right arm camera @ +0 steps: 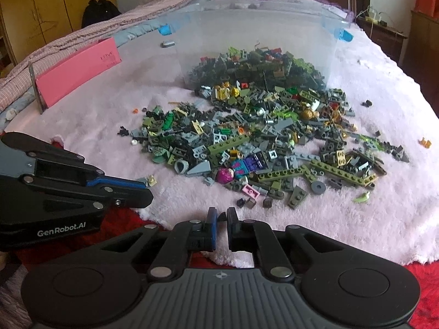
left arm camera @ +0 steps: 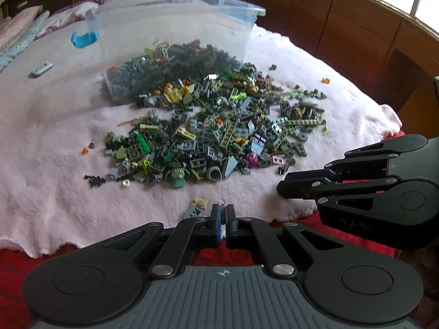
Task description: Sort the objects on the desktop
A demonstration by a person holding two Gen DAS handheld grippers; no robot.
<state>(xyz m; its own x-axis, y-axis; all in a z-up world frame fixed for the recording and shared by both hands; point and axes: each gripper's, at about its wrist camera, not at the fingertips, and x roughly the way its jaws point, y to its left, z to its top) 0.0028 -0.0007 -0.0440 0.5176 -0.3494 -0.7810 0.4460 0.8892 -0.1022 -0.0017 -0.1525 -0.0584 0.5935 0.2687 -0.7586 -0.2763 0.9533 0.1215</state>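
Brick pile (left arm camera: pixel 216 126) spills from tipped clear bin (left arm camera: pixel 175 27) across pink fleece blanket (left arm camera: pixel 55 142), left gripper (left arm camera: pixel 222 208) jaws together at near blanket edge beside two loose bricks (left arm camera: pixel 197 207), right gripper (right arm camera: pixel 221 213) nipped on small dark piece (right arm camera: pixel 221 217).

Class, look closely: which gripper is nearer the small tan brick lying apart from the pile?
Left. The left gripper sits just behind the tan brick; the right gripper is farther off to its side.

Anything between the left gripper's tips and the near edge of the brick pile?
Two small loose pieces, tan and grey, just ahead of the left gripper; beyond them bare pink blanket up to the brick pile. Left wrist view.
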